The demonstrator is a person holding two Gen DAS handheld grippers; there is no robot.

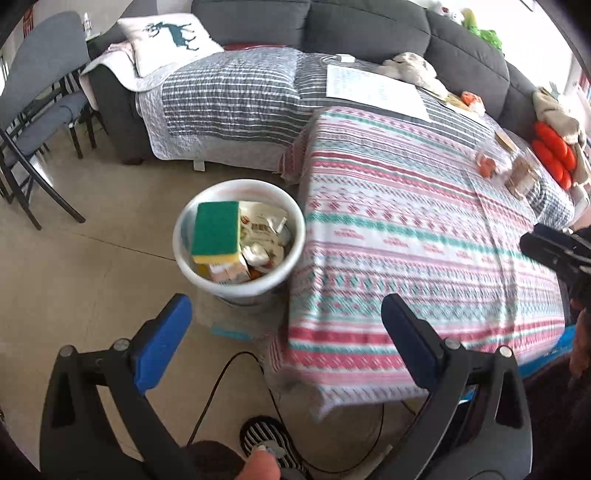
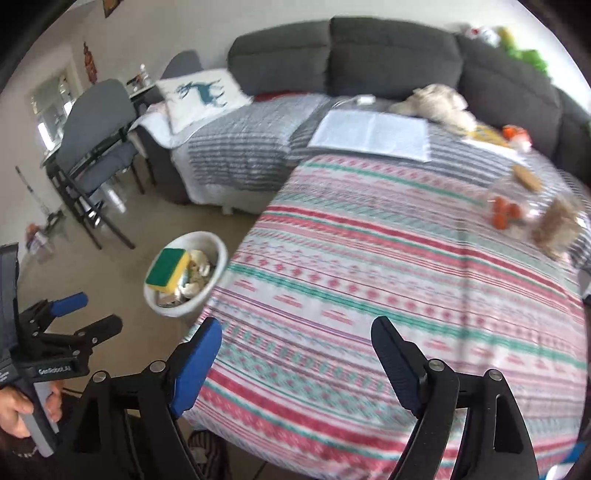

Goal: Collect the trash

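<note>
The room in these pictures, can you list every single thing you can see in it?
Bin: one, white, on the floor beside the table, full.
Sponge: one, green and yellow, on top of the bin's trash.
Wrappers: several, pale, inside the bin.
Tablecloth: one, red, green and white stripes, over the table.
Clear packs: blurred, orange and brown contents, table's far right.
Paper sheet: one, white, table's far edge.
Sofa: one, dark grey, behind.
Pillow: one, white with teal deer, on the sofa.
Chairs: grey, at left.
Left gripper: blue pads, open, empty.
Right gripper: blue pads, open, empty.
</note>
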